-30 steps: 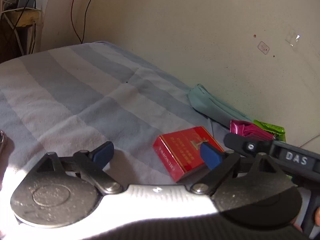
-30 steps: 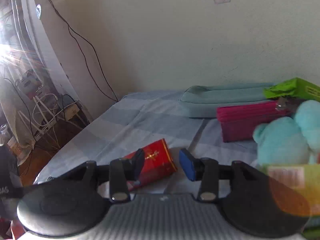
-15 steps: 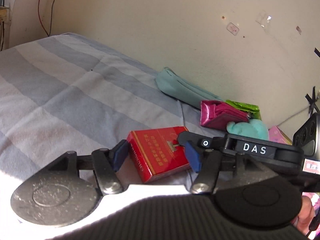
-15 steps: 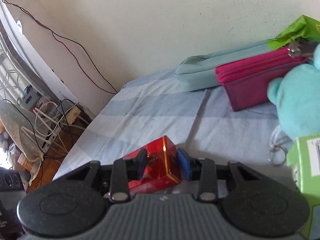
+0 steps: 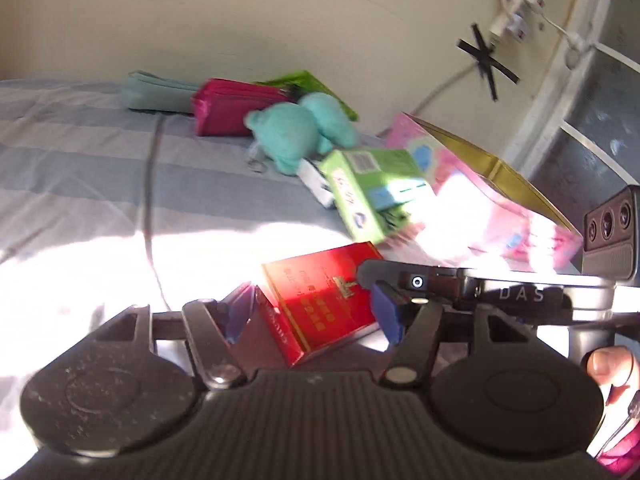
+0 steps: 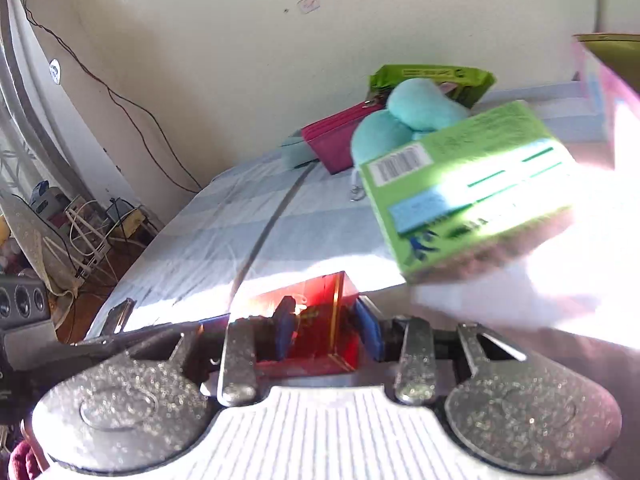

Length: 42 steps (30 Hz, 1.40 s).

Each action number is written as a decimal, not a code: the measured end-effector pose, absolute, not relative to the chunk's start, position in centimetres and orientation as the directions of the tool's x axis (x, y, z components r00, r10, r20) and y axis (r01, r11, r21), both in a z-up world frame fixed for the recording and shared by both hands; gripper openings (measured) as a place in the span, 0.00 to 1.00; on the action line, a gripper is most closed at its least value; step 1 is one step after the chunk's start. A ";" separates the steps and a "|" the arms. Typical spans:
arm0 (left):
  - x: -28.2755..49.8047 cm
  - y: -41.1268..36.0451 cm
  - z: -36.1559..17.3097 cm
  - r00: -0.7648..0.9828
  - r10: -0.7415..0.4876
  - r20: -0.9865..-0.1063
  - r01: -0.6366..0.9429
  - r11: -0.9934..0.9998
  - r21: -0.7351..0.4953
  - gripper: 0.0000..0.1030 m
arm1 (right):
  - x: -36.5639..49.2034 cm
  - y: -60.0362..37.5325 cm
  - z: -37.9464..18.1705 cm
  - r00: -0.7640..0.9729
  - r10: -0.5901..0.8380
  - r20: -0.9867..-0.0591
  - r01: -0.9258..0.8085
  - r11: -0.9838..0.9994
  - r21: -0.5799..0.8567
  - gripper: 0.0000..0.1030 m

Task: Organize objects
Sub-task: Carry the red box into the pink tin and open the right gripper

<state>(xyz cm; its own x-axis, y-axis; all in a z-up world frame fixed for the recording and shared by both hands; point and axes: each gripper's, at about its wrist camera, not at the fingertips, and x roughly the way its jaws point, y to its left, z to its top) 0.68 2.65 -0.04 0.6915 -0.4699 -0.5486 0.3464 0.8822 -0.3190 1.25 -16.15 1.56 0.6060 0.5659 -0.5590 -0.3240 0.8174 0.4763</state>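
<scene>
Both grippers clamp the red box (image 5: 320, 300): left gripper (image 5: 314, 316) across its width, right gripper (image 6: 326, 330) on one end. You've the pink box (image 5: 480, 200) just beyond it, past the green carton (image 5: 372, 188).

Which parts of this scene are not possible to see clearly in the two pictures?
- Left wrist view: print on the red box is motion-blurred; the pink box is washed out by sun glare.
- Right wrist view: the red box's lower part is hidden behind the right gripper.
- Right wrist view: the pink box is cut off by the right edge.
</scene>
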 end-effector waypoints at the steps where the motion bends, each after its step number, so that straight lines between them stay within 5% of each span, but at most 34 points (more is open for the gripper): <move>1: 0.2 1.1 -0.2 0.670 -0.496 -0.552 0.391 0.868 -0.306 0.63 | -0.1 -17.3 1.6 0.628 0.544 -0.557 -0.304 0.830 0.468 0.34; 6: -1.4 -4.8 -0.5 0.565 -0.604 -0.562 0.550 0.784 -0.288 0.65 | -5.4 -23.1 1.8 0.721 0.437 -0.538 -0.211 0.877 0.431 0.34; 11: -2.1 -7.1 0.0 0.529 -0.622 -0.577 0.604 0.754 -0.258 0.72 | -8.6 -26.8 2.3 0.798 0.356 -0.487 -0.152 0.900 0.409 0.58; 20: -1.3 -4.1 1.2 0.510 -0.654 -0.558 0.536 0.750 -0.389 0.71 | -11.1 -26.3 2.5 0.794 0.371 -0.482 -0.303 0.928 0.215 0.68; 25: -0.8 -7.2 -0.2 0.445 -0.649 -0.617 0.581 0.734 -0.352 0.59 | -9.9 -24.5 1.5 0.751 0.377 -0.543 -0.375 0.919 0.120 0.67; 29: -0.7 -9.5 0.9 0.494 -0.598 -0.631 0.610 0.756 -0.239 0.61 | -8.5 -23.3 1.0 0.746 0.343 -0.570 -0.389 0.920 0.044 0.66; 37: 2.9 -15.4 7.4 0.552 -0.648 -0.525 0.695 0.705 -0.139 0.64 | -7.0 -27.6 5.4 0.902 0.254 -0.350 -0.277 0.961 -0.018 0.66; 42: 6.0 -20.2 8.0 0.574 -0.646 -0.503 0.707 0.701 -0.094 0.68 | -3.6 -30.7 6.4 0.934 0.188 -0.303 -0.195 0.981 0.007 0.66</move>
